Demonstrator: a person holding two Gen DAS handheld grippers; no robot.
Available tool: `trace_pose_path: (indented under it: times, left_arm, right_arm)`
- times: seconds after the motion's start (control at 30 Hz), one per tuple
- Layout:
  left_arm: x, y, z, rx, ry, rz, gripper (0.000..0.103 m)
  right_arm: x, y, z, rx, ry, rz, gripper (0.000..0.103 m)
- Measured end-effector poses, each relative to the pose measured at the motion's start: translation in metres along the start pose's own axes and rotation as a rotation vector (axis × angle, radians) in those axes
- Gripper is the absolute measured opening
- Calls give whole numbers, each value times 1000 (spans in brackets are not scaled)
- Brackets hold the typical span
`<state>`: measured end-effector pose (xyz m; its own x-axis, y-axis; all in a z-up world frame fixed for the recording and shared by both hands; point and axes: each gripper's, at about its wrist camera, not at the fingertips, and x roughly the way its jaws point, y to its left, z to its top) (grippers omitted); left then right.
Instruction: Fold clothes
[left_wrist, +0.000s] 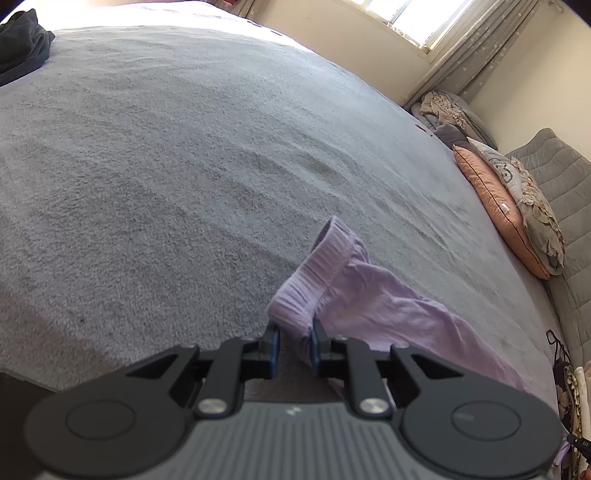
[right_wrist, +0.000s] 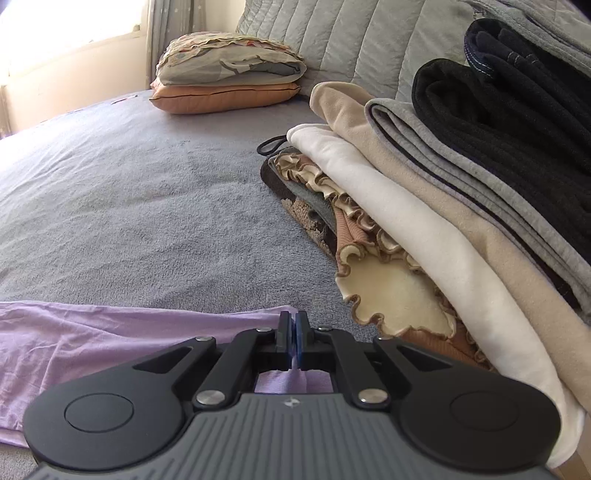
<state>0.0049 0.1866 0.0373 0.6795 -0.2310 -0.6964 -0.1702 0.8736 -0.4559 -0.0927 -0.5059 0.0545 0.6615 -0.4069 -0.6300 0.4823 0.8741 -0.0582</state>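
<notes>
Left wrist view showed the left gripper (left_wrist: 294, 345) at the bottom centre, its jaws nearly together and pinching the ribbed cuff of a pale lilac cotton garment (left_wrist: 373, 299); the fabric trailed off toward the lower right edge. Beyond it the grey fleecy bed cover (left_wrist: 166, 166) lay open across the whole left and middle of the frame, up to a dark grey crumpled garment (left_wrist: 22, 44) in the upper left corner. Orange and patterned pillows (left_wrist: 513, 206) lined the right edge.

Right wrist view showed the right gripper (right_wrist: 293, 332) fully closed, nipping the lilac garment's near-right end; the cloth stretched flat to the lower left. A stack of folded clothes (right_wrist: 443, 192) crowded the right side, leaving open cover to the centre and left.
</notes>
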Motion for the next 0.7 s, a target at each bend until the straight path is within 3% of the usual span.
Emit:
trace_pose_path:
  times: [0.17, 0.33, 0.47, 0.5, 0.63, 0.7]
  left_arm:
    - [1, -3, -2, 10, 3, 2, 17]
    - [1, -3, -2, 6, 5, 3, 17]
    - [1, -2, -2, 3, 6, 0, 17]
    - [1, -3, -3, 3, 8, 0, 17]
    - [2, -4, -2, -2, 5, -2, 17]
    - [1, -4, -2, -5, 3, -3, 17]
  right_arm:
    - [-6, 3, 9, -38, -80, -68, 2]
    - [23, 14, 3, -118, 14, -115, 2]
    - [25, 12, 1, -105, 29, -118, 4]
    - [20, 8, 1, -81, 26, -116, 5]
    - [-5, -7, 0, 48, 16, -92, 28]
    - [-13, -21, -8, 187, 63, -22, 29]
